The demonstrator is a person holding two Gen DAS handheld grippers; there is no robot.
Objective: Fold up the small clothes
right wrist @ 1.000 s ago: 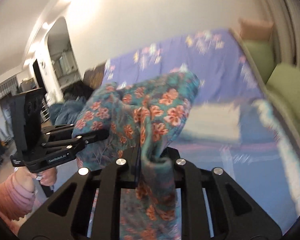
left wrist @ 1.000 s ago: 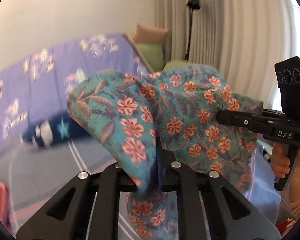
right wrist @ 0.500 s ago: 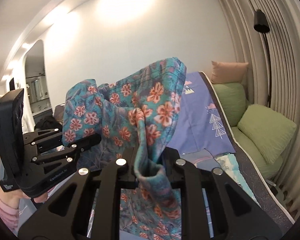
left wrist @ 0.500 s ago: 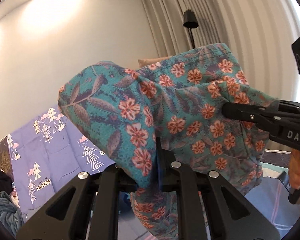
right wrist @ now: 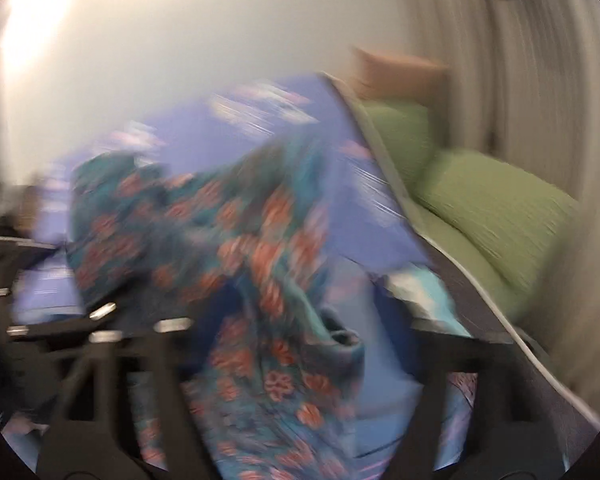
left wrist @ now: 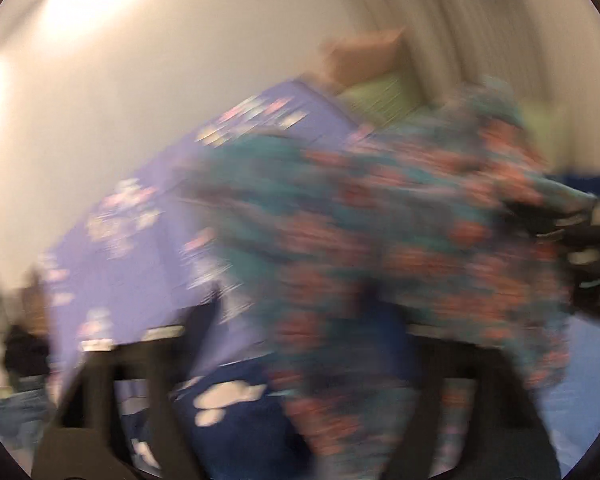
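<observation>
Both views motion-blurred. Left gripper: jaws opening, floral garment draped between and over them, spanning rightward. Right gripper: jaws opening, cloth hanging between, above purple bedsheet. Neither pinches.

Left gripper and right gripper: jaws opening wide.

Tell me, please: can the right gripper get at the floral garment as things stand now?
Probably yes: the floral garment hangs between the opening jaws of the right gripper, with nothing in the way, though blur hides any contact.
</observation>
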